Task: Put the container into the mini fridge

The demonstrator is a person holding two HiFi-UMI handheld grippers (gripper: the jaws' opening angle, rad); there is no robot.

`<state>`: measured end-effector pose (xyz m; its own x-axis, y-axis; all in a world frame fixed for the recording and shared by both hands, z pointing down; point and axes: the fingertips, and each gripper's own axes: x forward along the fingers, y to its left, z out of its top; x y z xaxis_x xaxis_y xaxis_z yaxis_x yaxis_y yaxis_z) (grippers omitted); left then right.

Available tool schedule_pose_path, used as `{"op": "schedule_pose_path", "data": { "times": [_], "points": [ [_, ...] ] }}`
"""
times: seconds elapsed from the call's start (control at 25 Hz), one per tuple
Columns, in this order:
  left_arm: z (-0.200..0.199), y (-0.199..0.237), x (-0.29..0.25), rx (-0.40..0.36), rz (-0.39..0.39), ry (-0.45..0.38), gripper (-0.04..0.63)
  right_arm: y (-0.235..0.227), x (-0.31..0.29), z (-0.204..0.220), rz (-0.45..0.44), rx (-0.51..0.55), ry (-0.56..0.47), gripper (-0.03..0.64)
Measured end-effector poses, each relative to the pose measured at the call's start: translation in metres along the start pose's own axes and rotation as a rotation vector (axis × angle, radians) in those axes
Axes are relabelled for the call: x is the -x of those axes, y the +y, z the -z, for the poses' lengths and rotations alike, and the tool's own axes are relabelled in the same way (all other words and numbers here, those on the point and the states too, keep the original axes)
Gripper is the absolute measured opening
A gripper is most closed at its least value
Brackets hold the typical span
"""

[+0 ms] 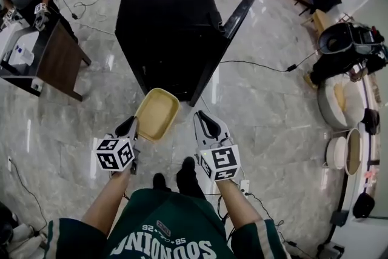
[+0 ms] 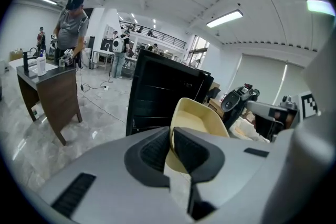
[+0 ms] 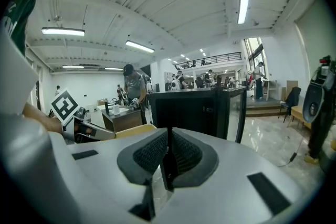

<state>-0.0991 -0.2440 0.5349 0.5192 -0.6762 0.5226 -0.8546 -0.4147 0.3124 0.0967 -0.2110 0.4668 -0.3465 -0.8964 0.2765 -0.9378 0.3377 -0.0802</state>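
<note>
The container (image 1: 156, 113), a shallow yellowish tub, hangs in the air just on the near side of the mini fridge (image 1: 167, 27), whose door (image 1: 225, 39) stands open at right. I judge it light, stiff and smooth-walled, best taken by the rim. My left hand-held gripper (image 1: 132, 126) clamps its near-left rim, jaws almost together on the thin wall. My right hand-held gripper (image 1: 204, 122), just right of it, is closed on nothing.

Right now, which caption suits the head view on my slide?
Left gripper holds a beige container by its rim before the open black mini fridge; right gripper shut, empty.
</note>
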Motion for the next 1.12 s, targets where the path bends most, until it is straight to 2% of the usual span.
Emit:
{"op": "schedule_pose_path", "data": {
  "times": [0.24, 0.68, 1.12],
  "points": [
    [-0.009, 0.001, -0.021, 0.091, -0.056, -0.036, 0.029, -0.026, -0.016, -0.011, -0.031, -0.017, -0.018, 0.035],
    [-0.009, -0.022, -0.060, 0.107, -0.091, -0.037, 0.029, -0.062, -0.036, 0.001, -0.116, -0.086, -0.003, 0.035],
    [-0.006, -0.016, -0.102, 0.158, -0.136, -0.036, 0.029, -0.086, -0.056, 0.012, -0.144, -0.078, 0.018, 0.035]
  ]
}}
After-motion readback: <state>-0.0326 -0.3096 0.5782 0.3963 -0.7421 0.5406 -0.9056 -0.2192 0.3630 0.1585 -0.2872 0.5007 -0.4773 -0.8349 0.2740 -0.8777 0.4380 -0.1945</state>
